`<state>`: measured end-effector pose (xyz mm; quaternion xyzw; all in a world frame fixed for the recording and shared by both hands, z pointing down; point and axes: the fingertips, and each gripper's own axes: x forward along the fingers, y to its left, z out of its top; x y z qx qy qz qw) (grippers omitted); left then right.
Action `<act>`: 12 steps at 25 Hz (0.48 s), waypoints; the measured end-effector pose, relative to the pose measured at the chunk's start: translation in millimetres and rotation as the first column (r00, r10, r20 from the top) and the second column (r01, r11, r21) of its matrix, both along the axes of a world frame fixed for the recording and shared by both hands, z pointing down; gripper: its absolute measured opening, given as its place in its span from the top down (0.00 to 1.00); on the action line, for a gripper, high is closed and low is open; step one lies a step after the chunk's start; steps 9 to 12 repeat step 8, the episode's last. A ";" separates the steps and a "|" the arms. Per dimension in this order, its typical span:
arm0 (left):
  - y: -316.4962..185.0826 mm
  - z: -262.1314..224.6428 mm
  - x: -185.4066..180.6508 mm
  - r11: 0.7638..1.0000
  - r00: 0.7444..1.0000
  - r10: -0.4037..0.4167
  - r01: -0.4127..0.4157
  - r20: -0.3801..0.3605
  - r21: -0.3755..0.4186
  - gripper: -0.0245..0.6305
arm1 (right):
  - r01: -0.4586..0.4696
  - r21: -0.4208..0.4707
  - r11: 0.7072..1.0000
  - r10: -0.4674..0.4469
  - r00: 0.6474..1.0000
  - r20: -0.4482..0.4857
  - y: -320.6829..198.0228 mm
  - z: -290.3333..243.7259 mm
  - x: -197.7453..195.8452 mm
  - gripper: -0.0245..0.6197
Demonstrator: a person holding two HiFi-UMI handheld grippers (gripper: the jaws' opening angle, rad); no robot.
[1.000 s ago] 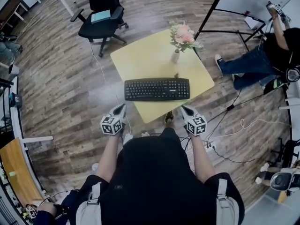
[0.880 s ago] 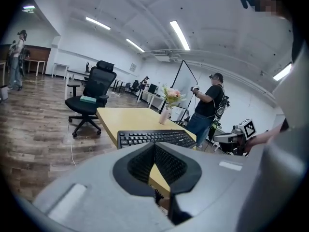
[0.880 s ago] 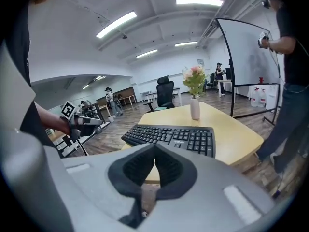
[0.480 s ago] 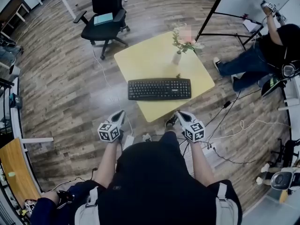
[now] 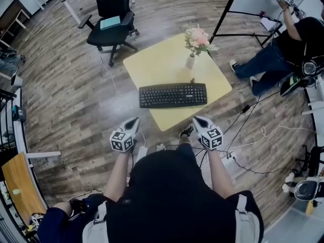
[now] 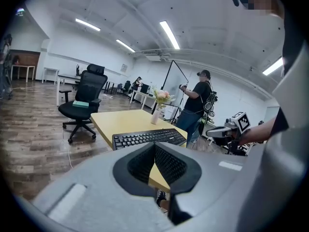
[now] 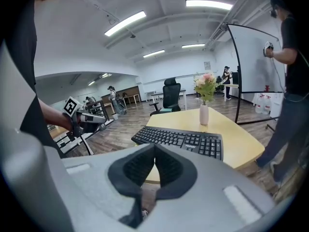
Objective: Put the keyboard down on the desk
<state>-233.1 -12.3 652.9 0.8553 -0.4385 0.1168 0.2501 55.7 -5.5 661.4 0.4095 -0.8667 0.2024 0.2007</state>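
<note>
A black keyboard (image 5: 173,95) lies flat on the yellow desk (image 5: 157,65), near its front edge; it shows too in the left gripper view (image 6: 148,137) and the right gripper view (image 7: 179,140). My left gripper (image 5: 132,122) hangs below the desk's front left, shut and empty, well short of the keyboard. On the other side my right gripper (image 5: 198,120) is level with it, also shut with nothing between its jaws. In both gripper views the black pads meet (image 6: 155,149) (image 7: 154,149).
A vase of pink flowers (image 5: 195,42) stands on the desk behind the keyboard. A black office chair (image 5: 110,19) is at the back left. A person (image 5: 283,44) stands by a whiteboard stand (image 5: 238,19) at the right. Cables (image 5: 253,135) trail over the wooden floor.
Both grippers have drawn slightly back from the desk edge, staying shut. The keyboard lies still on the desk; the head view has shifted a little.
</note>
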 end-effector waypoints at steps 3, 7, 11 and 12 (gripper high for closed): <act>-6.4 -6.9 0.5 1.000 1.000 -0.005 0.006 -0.008 0.018 0.94 | 0.004 0.003 1.000 -0.004 1.000 -0.011 -2.2 0.1 0.0 0.96; -11.4 -9.1 1.1 0.999 1.000 -0.019 0.020 -0.019 0.027 0.94 | -0.006 0.008 1.000 0.006 1.000 -0.008 -7.6 0.3 1.7 0.96; -12.2 -9.3 1.6 0.999 1.000 -0.021 0.022 -0.021 0.029 0.94 | -0.008 0.010 1.000 0.008 1.000 -0.007 -8.8 0.3 2.1 0.96; -12.2 -9.3 1.6 0.999 1.000 -0.021 0.022 -0.021 0.029 0.94 | -0.008 0.010 1.000 0.008 1.000 -0.007 -8.8 0.3 2.1 0.96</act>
